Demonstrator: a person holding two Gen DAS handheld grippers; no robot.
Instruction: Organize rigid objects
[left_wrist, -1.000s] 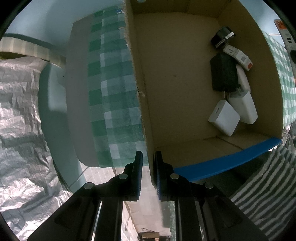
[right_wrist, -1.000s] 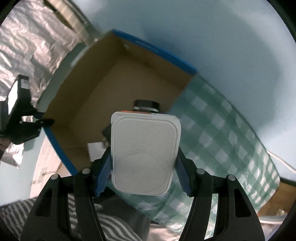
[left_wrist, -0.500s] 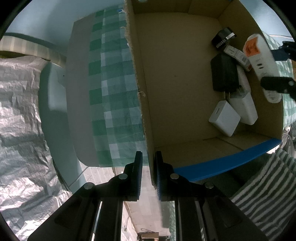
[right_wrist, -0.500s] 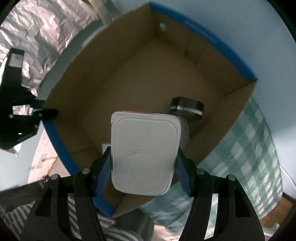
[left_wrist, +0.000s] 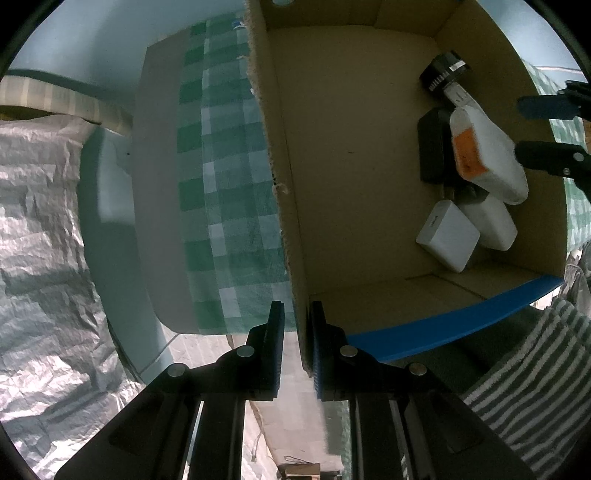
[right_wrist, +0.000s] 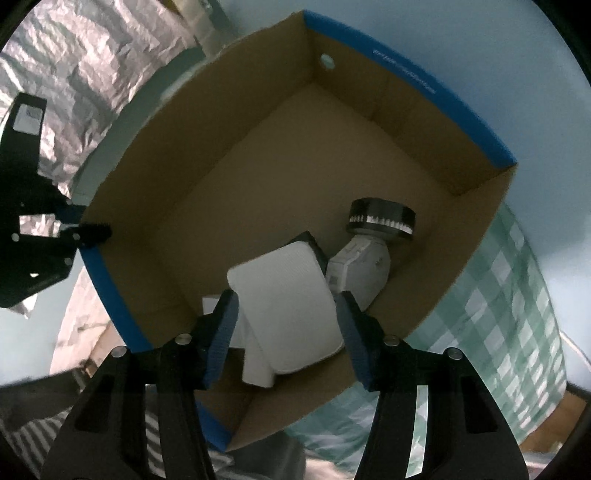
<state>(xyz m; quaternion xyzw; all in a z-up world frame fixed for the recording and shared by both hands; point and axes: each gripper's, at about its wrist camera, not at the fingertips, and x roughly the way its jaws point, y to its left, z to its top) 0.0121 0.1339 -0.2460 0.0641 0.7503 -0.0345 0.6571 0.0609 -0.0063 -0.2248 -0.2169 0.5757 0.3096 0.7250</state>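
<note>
Clamping the cardboard box (left_wrist: 369, 166) by its side wall near the corner, the left gripper (left_wrist: 295, 354) has its jaws pinched on the cardboard. The right gripper (right_wrist: 286, 332) hangs over the box with jaws spread, released; the white device (right_wrist: 286, 302) lies tilted between them, atop the other white and black items inside the box.
</note>
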